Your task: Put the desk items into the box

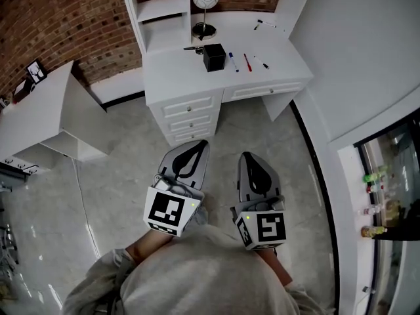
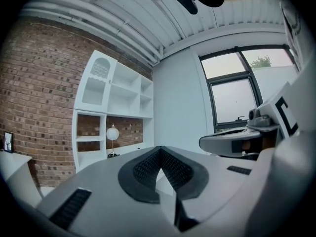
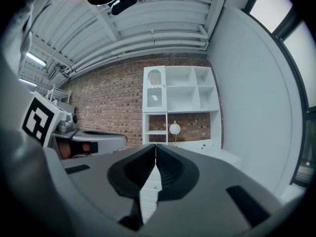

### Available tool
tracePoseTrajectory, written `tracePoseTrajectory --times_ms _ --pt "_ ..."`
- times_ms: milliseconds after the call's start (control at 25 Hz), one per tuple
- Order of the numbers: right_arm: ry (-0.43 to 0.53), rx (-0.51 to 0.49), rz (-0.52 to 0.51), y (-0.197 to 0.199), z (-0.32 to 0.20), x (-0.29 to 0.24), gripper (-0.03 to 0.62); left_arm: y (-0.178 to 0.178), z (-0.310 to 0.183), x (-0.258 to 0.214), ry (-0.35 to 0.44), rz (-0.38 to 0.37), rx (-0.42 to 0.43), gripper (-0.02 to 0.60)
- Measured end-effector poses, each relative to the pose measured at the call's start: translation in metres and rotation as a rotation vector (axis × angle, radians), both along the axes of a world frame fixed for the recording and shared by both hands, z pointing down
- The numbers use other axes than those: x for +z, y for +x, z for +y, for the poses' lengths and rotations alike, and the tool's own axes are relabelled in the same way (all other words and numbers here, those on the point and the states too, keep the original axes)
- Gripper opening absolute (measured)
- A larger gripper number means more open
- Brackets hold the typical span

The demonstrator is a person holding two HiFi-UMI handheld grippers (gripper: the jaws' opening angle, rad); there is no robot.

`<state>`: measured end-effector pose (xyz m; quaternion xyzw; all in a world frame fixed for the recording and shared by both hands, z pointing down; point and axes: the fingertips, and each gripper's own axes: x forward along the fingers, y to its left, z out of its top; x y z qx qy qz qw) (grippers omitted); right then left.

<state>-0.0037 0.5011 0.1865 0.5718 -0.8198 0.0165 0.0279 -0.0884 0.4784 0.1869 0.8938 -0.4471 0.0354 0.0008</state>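
A small black box (image 1: 214, 56) stands on the white desk (image 1: 177, 74) at the top of the head view. To its right lie a blue pen (image 1: 233, 62), a red pen (image 1: 247, 62) and a black marker (image 1: 261, 63). Another marker (image 1: 266, 24) lies farther back. My left gripper (image 1: 199, 143) and right gripper (image 1: 248, 156) hang side by side over the floor, well short of the desk and pointing level toward it. Both are shut with nothing in them; the left gripper (image 2: 160, 148) and right gripper (image 3: 156, 145) show their dark pads meeting at the tips.
A globe lamp (image 1: 205, 5) stands at the desk's back under the white shelf unit (image 2: 113, 107). Drawers (image 1: 190, 113) face me. A white side table (image 1: 39, 110) stands at the left, a white wall (image 1: 367, 58) at the right. Marble floor lies between me and the desk.
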Motion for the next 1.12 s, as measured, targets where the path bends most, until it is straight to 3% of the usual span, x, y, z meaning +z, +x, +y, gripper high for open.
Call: tracePoseTrajectory --times_ms 280,720,1120 --pt "-0.029 0.05 -0.019 0.004 -0.032 0.009 0.017 0.001 -0.037 0.004 -0.014 -0.003 0.044 0.005" --pt "-0.006 0.033 -0.002 0.003 -0.08 0.007 0.018 0.004 -0.082 0.014 -0.017 0.014 0.047 0.005" --pt "0.018 0.004 -0.004 0.013 -0.164 0.009 0.018 0.022 -0.16 0.016 -0.003 0.018 0.041 0.005"
